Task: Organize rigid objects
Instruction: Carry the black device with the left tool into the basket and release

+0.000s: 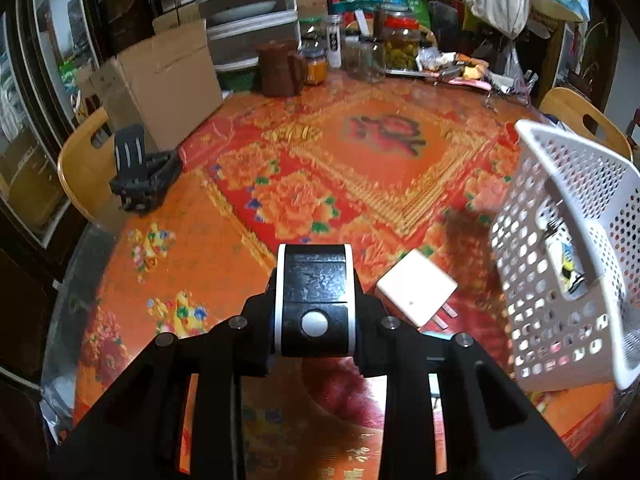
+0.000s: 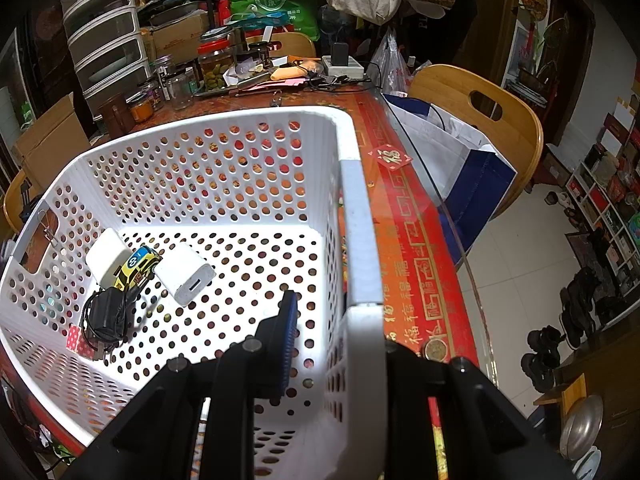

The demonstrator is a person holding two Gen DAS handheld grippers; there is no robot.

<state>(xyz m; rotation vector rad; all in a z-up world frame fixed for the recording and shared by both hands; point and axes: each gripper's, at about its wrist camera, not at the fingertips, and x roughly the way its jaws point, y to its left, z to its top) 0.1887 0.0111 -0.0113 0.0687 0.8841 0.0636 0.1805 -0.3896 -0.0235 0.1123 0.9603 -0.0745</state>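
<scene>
A: How many things do we count in the white basket (image 2: 208,152)?

B: In the right wrist view we count five on its floor: two white chargers, one at the left (image 2: 105,255) and one with a port facing us (image 2: 185,276), one yellow toy car (image 2: 135,270) between them, one black adapter with cable (image 2: 105,314), and one small red patterned piece (image 2: 78,340) under that adapter.

A: And outside the basket?

B: In the left wrist view we see one white flat charger (image 1: 416,287) lying on the orange tablecloth (image 1: 192,240), its two metal prongs pointing toward us. There is also one black folded stand (image 1: 140,172) at the far left edge of the table, and one black device with white sides (image 1: 314,300).

A: Where is that black device relative to our jaws?

B: It sits upright between the fingers of the left gripper (image 1: 314,344). The jaws are closed tightly on its two white sides, so we hold it, above the cloth. The flat charger lies just right of it, and the basket stands further right.

A: And the right gripper (image 2: 332,340)?

B: Its jaws are nearly closed, and they pinch the right wall of the basket at the rim: one finger (image 2: 286,340) is inside, with blue padding, the other is outside.
</scene>
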